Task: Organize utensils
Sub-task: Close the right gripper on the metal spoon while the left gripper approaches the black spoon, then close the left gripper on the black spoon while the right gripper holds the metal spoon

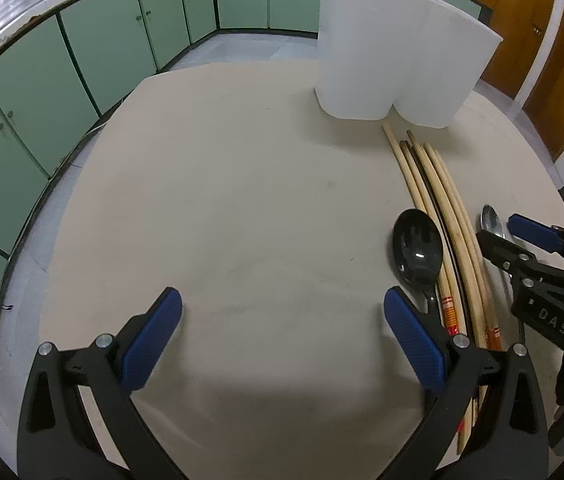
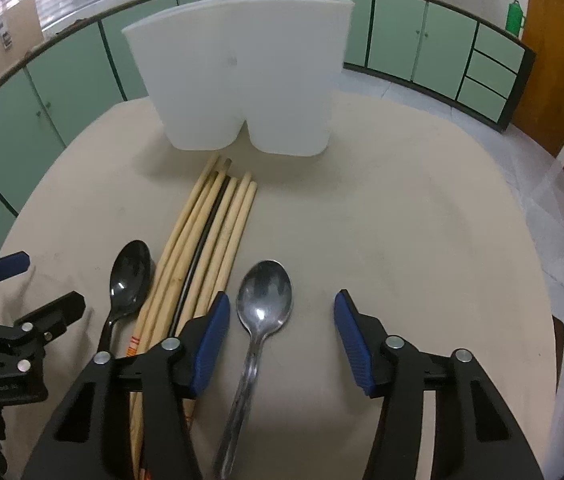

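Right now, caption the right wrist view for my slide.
Open right gripper over a metal spoon, chopsticks alongside.

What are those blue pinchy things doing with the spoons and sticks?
A person holds a gripper in each hand to tidy utensils. Both are open and hold nothing. The right gripper hovers around the silver spoon. The left gripper hovers over bare table beside the black spoon. The chopsticks lie between the spoons. The white holder stands behind them.
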A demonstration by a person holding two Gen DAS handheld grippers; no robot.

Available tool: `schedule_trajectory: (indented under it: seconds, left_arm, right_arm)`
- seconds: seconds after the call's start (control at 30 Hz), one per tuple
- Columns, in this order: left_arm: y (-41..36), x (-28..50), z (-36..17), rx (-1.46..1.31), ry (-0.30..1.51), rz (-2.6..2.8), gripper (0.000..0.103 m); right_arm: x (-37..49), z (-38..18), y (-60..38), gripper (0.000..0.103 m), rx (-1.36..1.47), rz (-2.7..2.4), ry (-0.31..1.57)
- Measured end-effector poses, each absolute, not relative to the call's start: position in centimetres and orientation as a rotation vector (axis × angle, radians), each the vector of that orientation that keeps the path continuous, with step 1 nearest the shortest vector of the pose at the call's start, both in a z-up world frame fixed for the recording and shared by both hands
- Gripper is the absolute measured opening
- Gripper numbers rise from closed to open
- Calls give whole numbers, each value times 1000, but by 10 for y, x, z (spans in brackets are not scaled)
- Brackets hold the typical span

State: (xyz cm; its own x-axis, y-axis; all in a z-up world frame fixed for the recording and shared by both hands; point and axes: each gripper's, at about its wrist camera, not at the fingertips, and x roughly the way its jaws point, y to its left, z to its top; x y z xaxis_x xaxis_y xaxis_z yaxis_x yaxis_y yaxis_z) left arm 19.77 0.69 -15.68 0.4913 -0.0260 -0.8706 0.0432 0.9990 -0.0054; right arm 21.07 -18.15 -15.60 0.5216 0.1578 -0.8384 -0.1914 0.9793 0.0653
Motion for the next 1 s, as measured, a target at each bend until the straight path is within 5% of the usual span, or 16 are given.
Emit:
schedule_trajectory:
  seconds: [0.17, 1.0]
  left_arm:
    - [3, 200, -153, 2, 1054, -57, 98]
    - [-17, 196, -161, 84, 1069, -57, 98]
  right_arm:
    - [211, -156, -182, 29, -36, 235, 984]
    - [195, -155, -201, 29, 8, 196, 979]
